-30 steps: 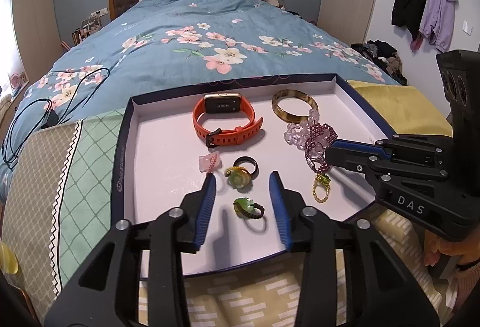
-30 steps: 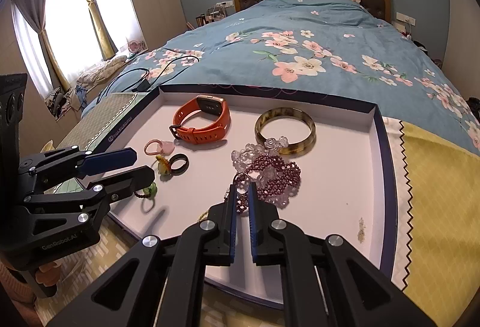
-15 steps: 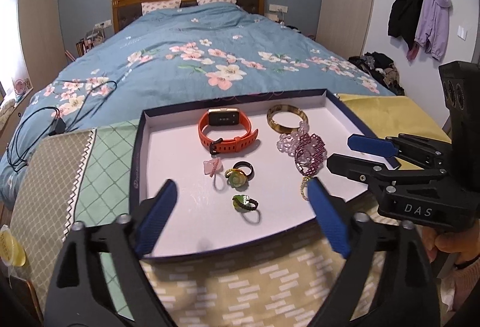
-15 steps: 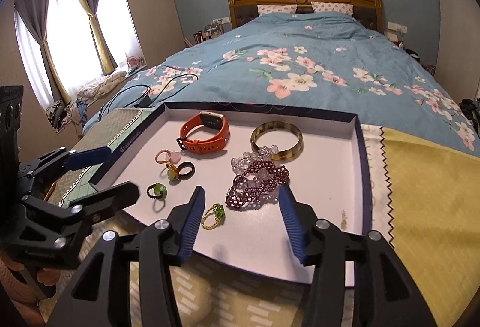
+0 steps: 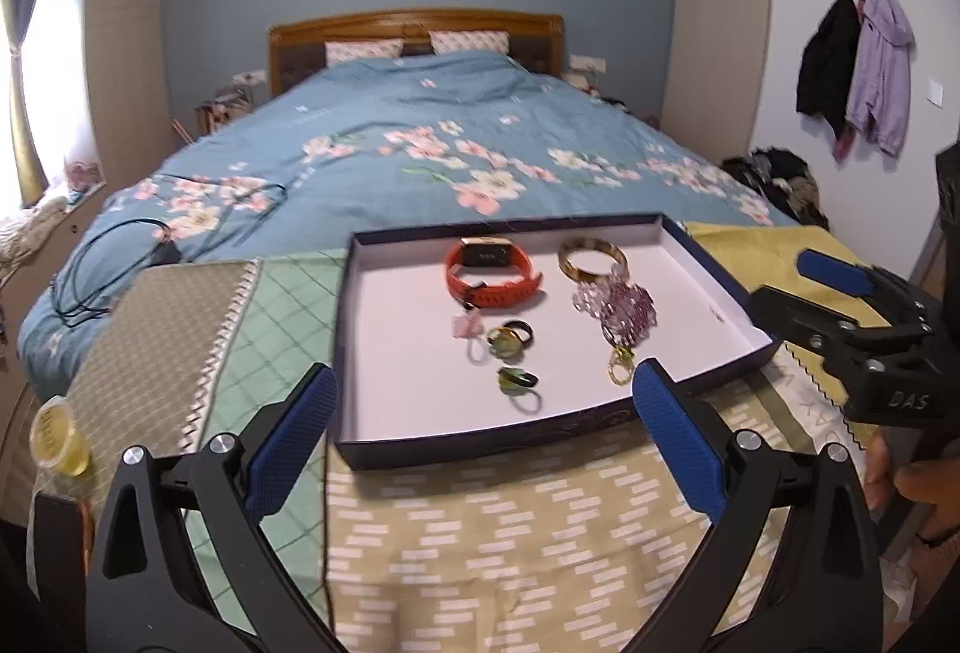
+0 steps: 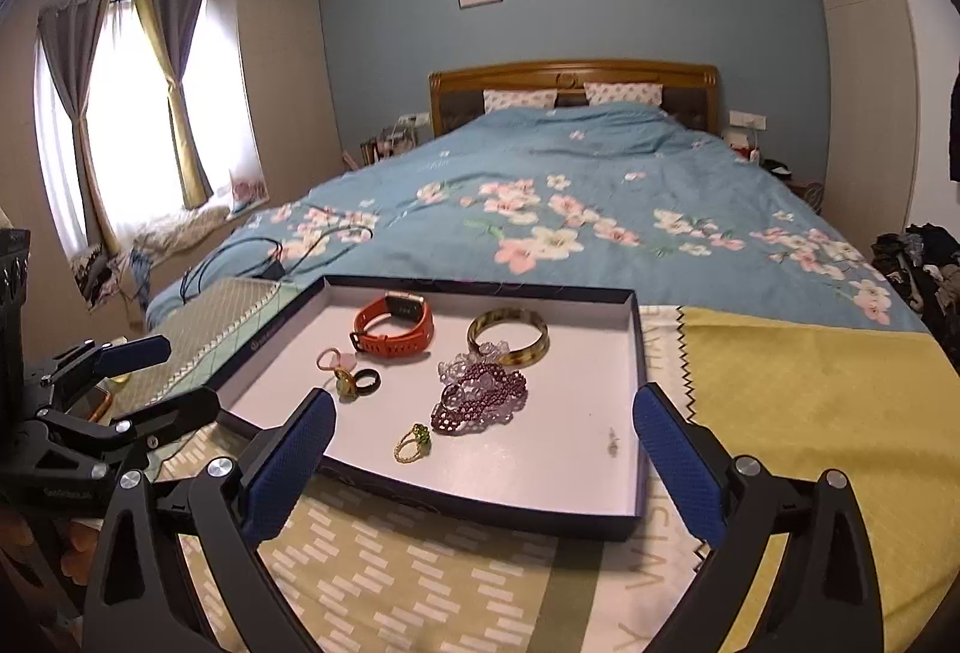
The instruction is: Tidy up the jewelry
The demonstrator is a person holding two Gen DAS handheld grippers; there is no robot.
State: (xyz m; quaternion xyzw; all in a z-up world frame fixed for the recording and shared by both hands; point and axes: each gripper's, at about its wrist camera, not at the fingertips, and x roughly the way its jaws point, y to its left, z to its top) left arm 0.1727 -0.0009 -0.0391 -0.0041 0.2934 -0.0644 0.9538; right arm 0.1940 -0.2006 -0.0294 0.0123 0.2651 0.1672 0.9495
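Left wrist view: left gripper [image 5: 480, 431] hangs near front edge of tray [image 5: 480, 443], jaws opening, nothing between them. Right gripper [image 6: 483, 449] likewise opening and empty, off tray's front edge. Inside tray: orange watch [image 5: 493, 272] and amber bangle [image 5: 591, 258] toward back wall, purple bead bracelet [image 6: 483, 395] mid-tray, rings [image 5: 510, 340] nearer front. Judgement: like pieces grouped, both tools clear of tray, sorting likely near done.

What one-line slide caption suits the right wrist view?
Open right gripper fingers frame a shallow navy tray holding an orange smartwatch.
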